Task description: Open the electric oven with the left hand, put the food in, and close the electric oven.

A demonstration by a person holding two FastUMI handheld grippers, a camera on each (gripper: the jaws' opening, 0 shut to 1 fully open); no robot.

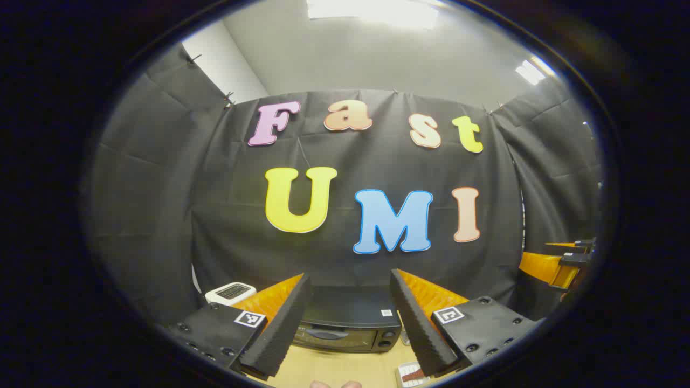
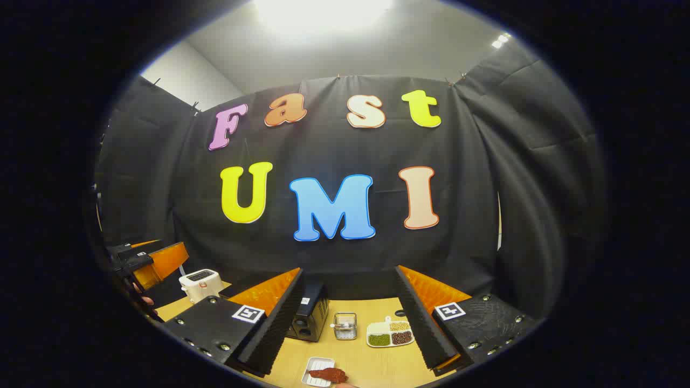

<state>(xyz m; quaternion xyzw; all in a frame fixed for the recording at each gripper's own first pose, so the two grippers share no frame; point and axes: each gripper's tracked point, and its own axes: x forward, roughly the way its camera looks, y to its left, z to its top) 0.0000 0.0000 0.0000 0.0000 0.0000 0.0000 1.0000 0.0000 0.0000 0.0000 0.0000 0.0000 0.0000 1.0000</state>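
The black electric oven [image 1: 345, 326] stands on the wooden table with its door shut, seen straight ahead between the fingers of my left gripper [image 1: 347, 323], which is open and well short of it. In the right gripper view the oven [image 2: 308, 318] shows its side at the left. A small white tray [image 2: 318, 373] near the table's front edge holds a reddish-brown piece of food [image 2: 329, 374]. My right gripper [image 2: 345, 328] is open and raised above the table, with nothing between its fingers. The other gripper [image 2: 156, 264] appears far left in the right gripper view.
A white toaster [image 2: 199, 284] sits at the table's left end, left of the oven. A small wire basket [image 2: 345, 326] and a white divided dish [image 2: 389, 334] of beans stand in the middle of the table [image 2: 372, 361]. Black cloth walls close the booth.
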